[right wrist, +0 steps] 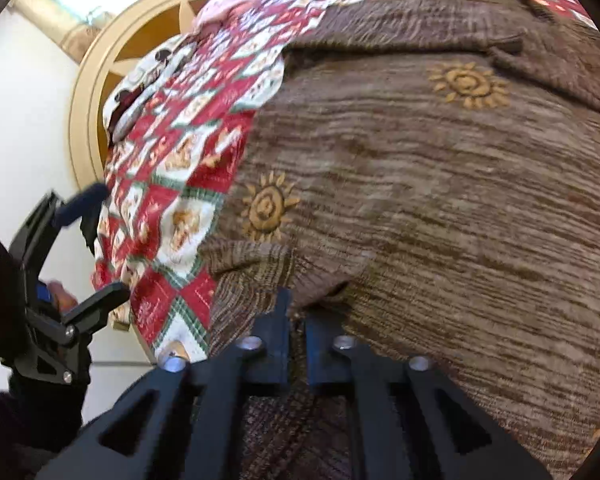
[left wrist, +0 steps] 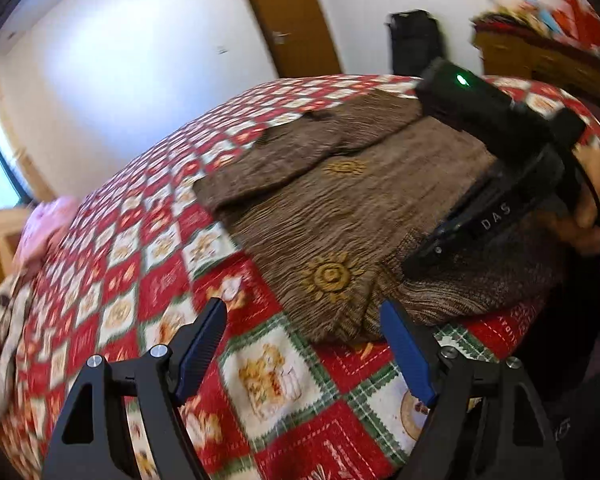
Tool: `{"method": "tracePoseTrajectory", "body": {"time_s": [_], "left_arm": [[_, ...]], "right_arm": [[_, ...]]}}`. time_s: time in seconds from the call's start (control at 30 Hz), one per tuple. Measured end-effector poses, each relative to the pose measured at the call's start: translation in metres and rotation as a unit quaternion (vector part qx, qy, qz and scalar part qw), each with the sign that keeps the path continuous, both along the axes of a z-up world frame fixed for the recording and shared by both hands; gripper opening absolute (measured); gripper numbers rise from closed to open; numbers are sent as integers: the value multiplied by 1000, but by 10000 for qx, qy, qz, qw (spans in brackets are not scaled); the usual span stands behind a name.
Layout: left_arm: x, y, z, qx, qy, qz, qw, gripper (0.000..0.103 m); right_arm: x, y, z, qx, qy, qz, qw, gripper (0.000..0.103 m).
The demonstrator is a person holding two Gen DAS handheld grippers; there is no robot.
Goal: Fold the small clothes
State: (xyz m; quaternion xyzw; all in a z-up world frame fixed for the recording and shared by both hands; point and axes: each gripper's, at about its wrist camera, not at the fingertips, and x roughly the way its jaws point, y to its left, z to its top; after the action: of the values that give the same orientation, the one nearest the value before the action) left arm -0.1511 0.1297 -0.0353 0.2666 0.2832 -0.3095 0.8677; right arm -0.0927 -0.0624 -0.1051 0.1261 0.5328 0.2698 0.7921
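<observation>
A brown knit sweater [left wrist: 364,200] with yellow sun motifs lies spread on a red, white and green patchwork tablecloth [left wrist: 148,280]. My left gripper [left wrist: 304,344] is open and empty, just short of the sweater's near hem. My right gripper [left wrist: 424,256] presses down on the sweater's right side. In the right wrist view the sweater [right wrist: 440,200] fills the frame and my right gripper [right wrist: 296,312] is shut on a fold of its fabric. The left gripper [right wrist: 96,240] shows open at the left edge of that view.
Pink clothing [left wrist: 48,224] and a white printed garment [left wrist: 4,320] lie at the table's far left. A wooden door [left wrist: 288,16], a black bag [left wrist: 416,40] and a cluttered wooden cabinet [left wrist: 540,48] stand behind. A round wooden frame [right wrist: 100,92] stands beside the table.
</observation>
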Motion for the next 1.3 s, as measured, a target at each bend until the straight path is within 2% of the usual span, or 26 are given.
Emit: {"method": "tracePoseTrajectory", "body": {"time_s": [0.1,0.17,0.27,0.33,0.4,0.47,0.6,0.63,0.67,0.7,0.73,0.77,0.87,0.93,1.0,1.07,1.23,1.3], "left_arm": [[-3,-3,3,-65,60,-565,9984,80],[-5,-9,4,43,18,-978,9952,80],[-10,-24,4,413,-77,-1720,9842,80],[-14,-34,5,618,-186,-2184,9737,80],[-17,-42,6,782,-373,-2604,9616,80],[-17,-47,3,852,-369,-2852,9540,80],[-20,-55,-8,1012,-205,-3142,9437,80],[-19,-57,-9,987,-141,-3148,9439,76],[-17,-58,-12,960,-45,-3106,9457,60],[-12,-58,-16,916,142,-3033,9484,49],[-4,-60,-19,843,422,-2873,9532,28],[4,-60,-21,718,699,-2712,9573,19],[28,-58,-25,51,1444,-2180,9652,11],[35,-56,-26,-182,1575,-1941,9681,10],[36,-54,-27,-245,1541,-1802,9712,10],[37,-50,-23,-458,1594,-1666,9720,10],[64,-39,-5,-1221,1903,-1062,9683,9],[71,-42,1,-1496,1966,-905,9648,8]], "right_arm": [[-11,-5,23,312,-307,325,9985,10],[-16,-3,47,657,-546,774,9933,10],[-23,10,75,750,-792,1462,9832,10],[-24,22,87,853,-814,1863,9754,10],[-25,35,89,931,-774,2179,9684,10],[-27,38,86,1012,-671,2388,9634,10],[-26,39,76,1121,-508,2452,9616,10],[-23,38,74,1193,-497,2422,9616,11],[-22,36,76,1260,-490,2396,9614,11],[-19,32,76,1354,-479,2354,9612,12],[-15,28,76,1467,-471,2273,9616,12],[-12,23,77,1513,-476,2182,9629,12],[0,6,75,1587,-469,1710,9713,14],[11,-11,70,1725,-370,1263,9762,19],[19,-32,67,1902,-328,762,9782,29],[18,-54,69,1894,-424,295,9805,34],[-11,-122,89,1864,-818,-741,9762,35],[-30,-155,99,1782,-942,-1157,9726,45]]}}
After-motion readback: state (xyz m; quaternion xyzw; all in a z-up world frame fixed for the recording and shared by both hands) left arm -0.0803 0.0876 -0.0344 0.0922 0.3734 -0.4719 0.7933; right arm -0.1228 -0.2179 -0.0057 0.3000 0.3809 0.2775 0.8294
